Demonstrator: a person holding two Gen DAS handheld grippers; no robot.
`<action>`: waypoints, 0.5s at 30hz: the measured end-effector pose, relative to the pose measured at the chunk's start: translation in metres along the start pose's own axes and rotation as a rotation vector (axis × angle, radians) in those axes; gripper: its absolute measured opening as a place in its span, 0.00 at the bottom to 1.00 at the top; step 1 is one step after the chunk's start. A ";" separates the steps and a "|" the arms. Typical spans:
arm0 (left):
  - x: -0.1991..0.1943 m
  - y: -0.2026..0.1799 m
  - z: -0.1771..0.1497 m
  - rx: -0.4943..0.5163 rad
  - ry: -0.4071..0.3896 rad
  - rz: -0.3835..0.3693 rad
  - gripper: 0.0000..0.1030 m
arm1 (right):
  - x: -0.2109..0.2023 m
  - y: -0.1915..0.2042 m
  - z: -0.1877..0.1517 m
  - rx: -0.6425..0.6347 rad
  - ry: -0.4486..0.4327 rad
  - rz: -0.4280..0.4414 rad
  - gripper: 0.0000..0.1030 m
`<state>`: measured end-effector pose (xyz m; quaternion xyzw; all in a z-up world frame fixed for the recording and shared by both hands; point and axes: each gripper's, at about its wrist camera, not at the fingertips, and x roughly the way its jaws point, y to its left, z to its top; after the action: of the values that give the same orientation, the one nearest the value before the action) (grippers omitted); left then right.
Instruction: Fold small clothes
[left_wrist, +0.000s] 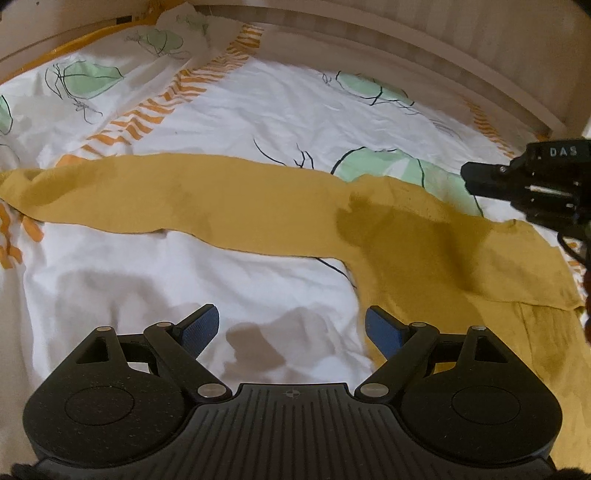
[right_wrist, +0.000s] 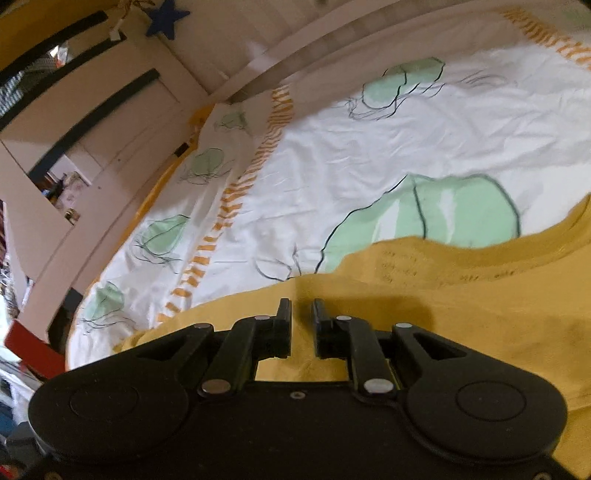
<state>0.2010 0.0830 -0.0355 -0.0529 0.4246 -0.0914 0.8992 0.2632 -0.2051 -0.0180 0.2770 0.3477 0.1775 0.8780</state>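
- Mustard-yellow long-sleeved top (left_wrist: 424, 236) lies flat on a white printed bedsheet (left_wrist: 258, 110), one sleeve (left_wrist: 147, 195) stretched out to the left.
- Left gripper (left_wrist: 291, 328) hovers released, blue pads (left_wrist: 201, 326) spread wide, near the garment's edge.
- Right gripper (right_wrist: 301, 321) hangs over the yellow fabric, jaws narrowly apart, gripping nothing.

We lose the mustard garment (left_wrist: 424, 240) at the right and bottom edges of the left wrist view, and the left gripper (left_wrist: 291, 332) body covers its lower hem. In the right wrist view the right gripper (right_wrist: 301, 317) hides the cloth beneath it — whether the narrow-set fingers pinch fabric, we cannot tell. The shelf clutter (right_wrist: 61, 192) at far left is too small and blurred to name.
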 end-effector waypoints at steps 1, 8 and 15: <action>0.000 0.000 0.000 -0.001 0.001 -0.003 0.84 | 0.000 -0.003 0.000 0.004 -0.002 0.013 0.28; 0.006 -0.019 0.009 0.026 -0.005 -0.014 0.84 | -0.036 -0.032 0.001 -0.063 -0.062 -0.064 0.57; 0.030 -0.051 0.021 0.026 0.020 -0.083 0.84 | -0.091 -0.093 -0.011 -0.047 -0.109 -0.227 0.57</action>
<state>0.2299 0.0269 -0.0354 -0.0580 0.4298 -0.1347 0.8909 0.2038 -0.3198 -0.0347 0.2243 0.3244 0.0699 0.9163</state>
